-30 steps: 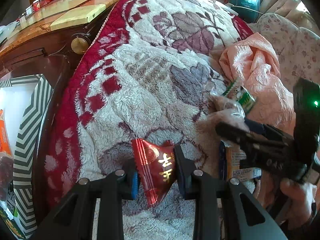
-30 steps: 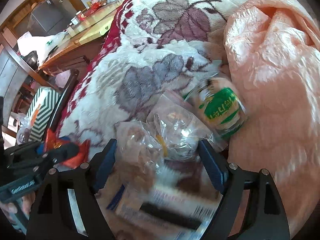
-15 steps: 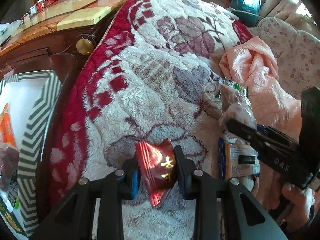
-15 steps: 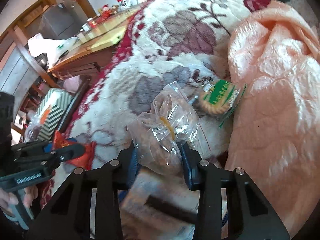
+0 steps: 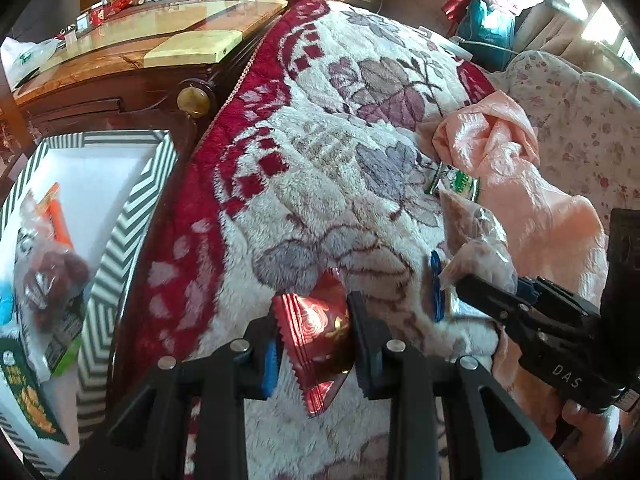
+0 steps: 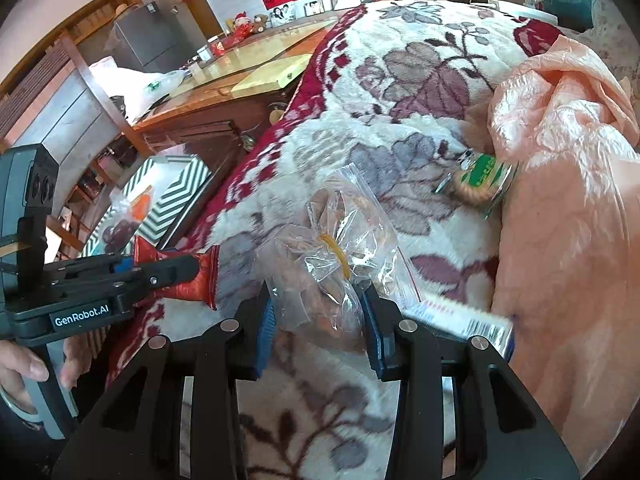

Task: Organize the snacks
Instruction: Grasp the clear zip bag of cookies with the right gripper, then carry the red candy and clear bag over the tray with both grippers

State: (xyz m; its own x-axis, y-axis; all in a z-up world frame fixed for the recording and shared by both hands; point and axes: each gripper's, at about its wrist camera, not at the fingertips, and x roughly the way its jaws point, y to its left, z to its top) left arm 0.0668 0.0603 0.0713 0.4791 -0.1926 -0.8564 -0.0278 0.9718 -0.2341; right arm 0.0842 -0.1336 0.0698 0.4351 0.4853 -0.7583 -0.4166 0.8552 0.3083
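Observation:
My left gripper [image 5: 314, 346] is shut on a red foil snack packet [image 5: 316, 340] and holds it above the fleece blanket [image 5: 328, 168]. My right gripper [image 6: 318, 330] is shut on a clear bag of brown snacks [image 6: 332, 264], lifted off the blanket. The right gripper also shows in the left wrist view [image 5: 472, 286], and the left gripper in the right wrist view [image 6: 176, 270]. A green-labelled biscuit pack [image 6: 478, 182] lies by the pink cloth [image 6: 568, 200]. A white and blue box [image 6: 464, 316] lies under the clear bag.
A green-and-white striped box [image 5: 132, 216] at the left holds several snacks, among them an orange packet [image 5: 56, 216] and a bag of dark red fruit [image 5: 52, 276]. A wooden cabinet [image 5: 132, 80] stands behind it. A floral sofa [image 5: 580, 128] is at the right.
My right gripper closed on the clear bag and lifted it off the blanket. My left gripper rose and moved left toward the striped box, still holding the red packet.

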